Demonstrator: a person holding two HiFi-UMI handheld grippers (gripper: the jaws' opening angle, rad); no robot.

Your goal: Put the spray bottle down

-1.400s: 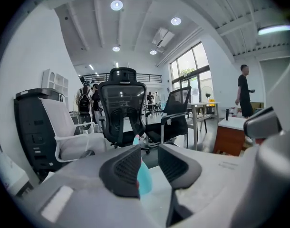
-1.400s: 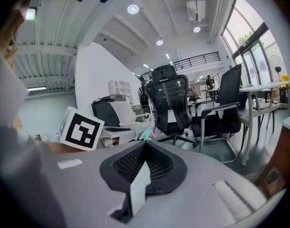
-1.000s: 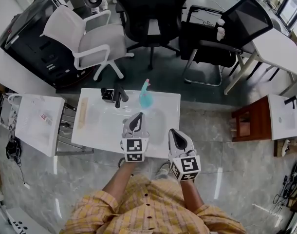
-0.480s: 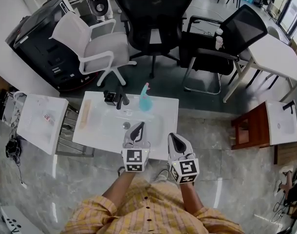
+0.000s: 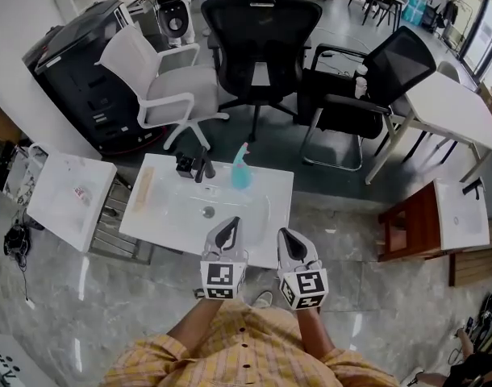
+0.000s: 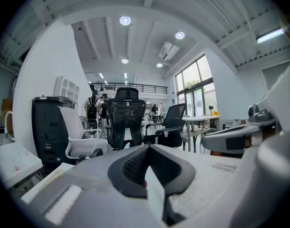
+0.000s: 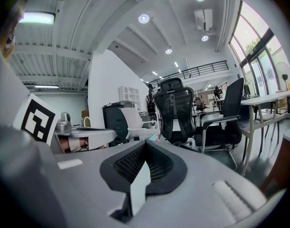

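The spray bottle (image 5: 241, 169), teal with a pink head, stands upright at the far edge of the white basin top (image 5: 161, 216), right of the black faucet (image 5: 196, 166). My left gripper (image 5: 232, 222) is shut and empty over the near edge of the top, well short of the bottle. My right gripper (image 5: 283, 235) is beside it, also shut with nothing in it. In the left gripper view the closed jaws (image 6: 147, 148) hide all but the bottle's tip (image 6: 127, 145). In the right gripper view the bottle's head (image 7: 155, 137) peeks over the closed jaws (image 7: 146, 145).
Beyond the basin top stand a white office chair (image 5: 161, 83) and two black ones (image 5: 258, 43) (image 5: 367, 79). A black cabinet (image 5: 77, 71) is at the back left, a white desk (image 5: 456, 111) at the right. A second white basin slab (image 5: 64, 196) lies left, a wooden stool (image 5: 407, 220) right.
Both grippers have drawn back from the bottle toward the person, the left one further and a little upward. The bottle stays standing on the basin top.
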